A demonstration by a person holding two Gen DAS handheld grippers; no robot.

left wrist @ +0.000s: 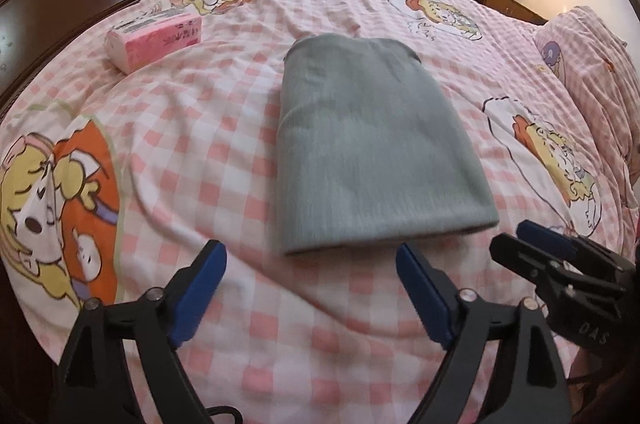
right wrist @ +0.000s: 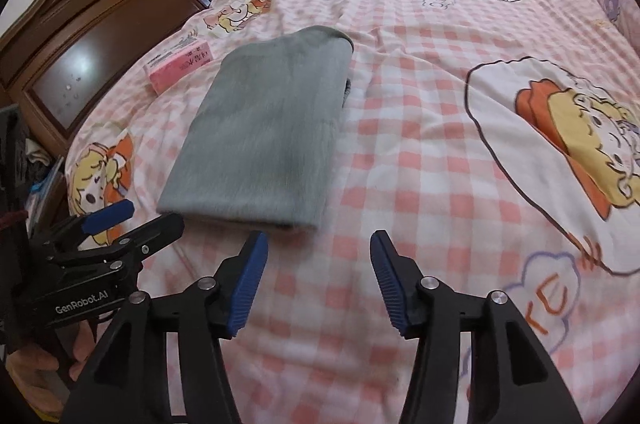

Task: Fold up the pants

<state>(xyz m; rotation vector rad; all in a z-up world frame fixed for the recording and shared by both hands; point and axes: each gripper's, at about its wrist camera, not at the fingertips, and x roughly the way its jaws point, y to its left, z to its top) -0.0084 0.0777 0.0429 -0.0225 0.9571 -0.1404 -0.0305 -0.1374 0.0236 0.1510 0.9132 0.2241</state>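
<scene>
The grey pants [left wrist: 368, 144] lie folded into a flat, soft-knit rectangle on the bed's pink checked cover [left wrist: 224, 128]. My left tongs [left wrist: 312, 294] sit just short of the near folded edge, jaws wide apart, gripping nothing. My right tongs [right wrist: 318, 278] sit beside the near right corner, likewise spread and unloaded. A pink tissue pack [left wrist: 154, 40] lies well left.
</scene>
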